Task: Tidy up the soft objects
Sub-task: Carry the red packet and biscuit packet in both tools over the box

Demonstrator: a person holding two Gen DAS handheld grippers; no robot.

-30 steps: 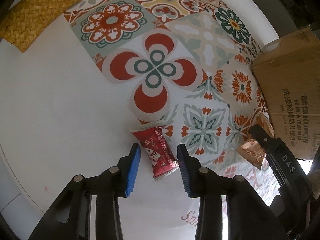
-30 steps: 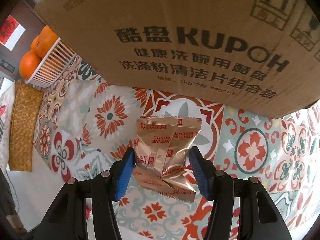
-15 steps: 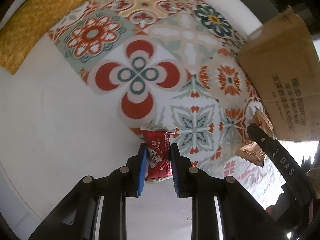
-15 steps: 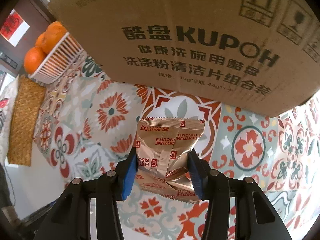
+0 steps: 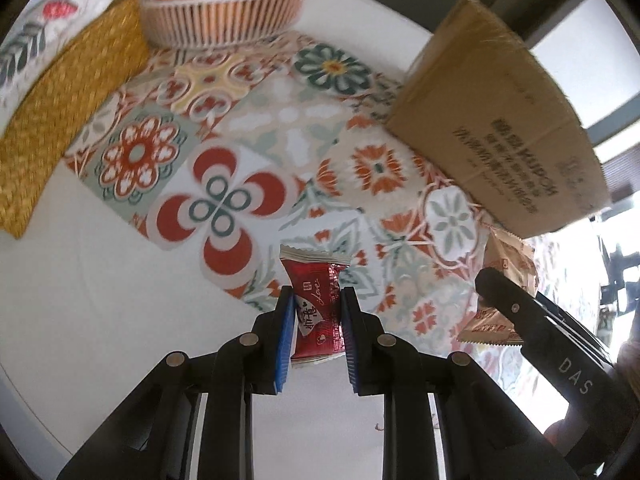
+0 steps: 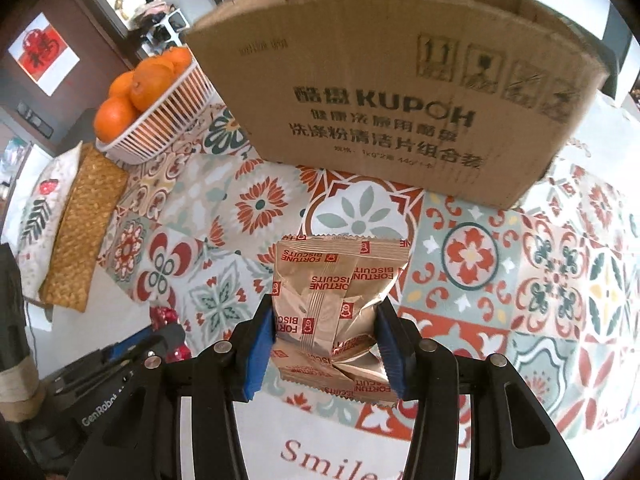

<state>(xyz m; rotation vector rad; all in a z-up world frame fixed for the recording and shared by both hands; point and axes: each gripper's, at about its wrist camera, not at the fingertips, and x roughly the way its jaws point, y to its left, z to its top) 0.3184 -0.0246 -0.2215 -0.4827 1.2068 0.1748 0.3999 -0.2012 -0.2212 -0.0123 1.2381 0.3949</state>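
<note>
Cardboard box ahead — patterned mat open.

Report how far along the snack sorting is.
Done: both grasps look made. In hand: the left hand-held gripper is shut on the red packet, and the right hand-held gripper is shut on the gold packets, two of them stacked. Left: neither load has reached the box, which stands just beyond on the cloth. The box's inside is not visible.

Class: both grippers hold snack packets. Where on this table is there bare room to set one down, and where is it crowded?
Free: the patterned cloth between the fruit basket and cardboard box, and right of the gold packet. Crowded: the far-left edge, with woven mat and pillow.
</note>
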